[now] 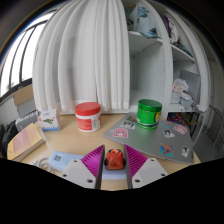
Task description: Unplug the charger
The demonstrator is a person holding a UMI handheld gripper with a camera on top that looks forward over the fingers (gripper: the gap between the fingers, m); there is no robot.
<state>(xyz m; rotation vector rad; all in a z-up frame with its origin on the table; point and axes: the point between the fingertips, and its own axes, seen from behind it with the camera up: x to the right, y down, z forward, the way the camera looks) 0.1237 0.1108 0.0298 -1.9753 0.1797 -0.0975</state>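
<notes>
Hand-held gripper (113, 166) spread above the table (70, 143).

I see my two magenta pads (93, 160) apart, with a small red-and-white object (114, 156) lying between them on the table, gaps either side; I cannot tell if it is the charger. Beyond the fingers stand a red-lidded jar (88, 116) and a green-lidded jar (149, 111), before a white ribbed dome (85, 50).
</notes>
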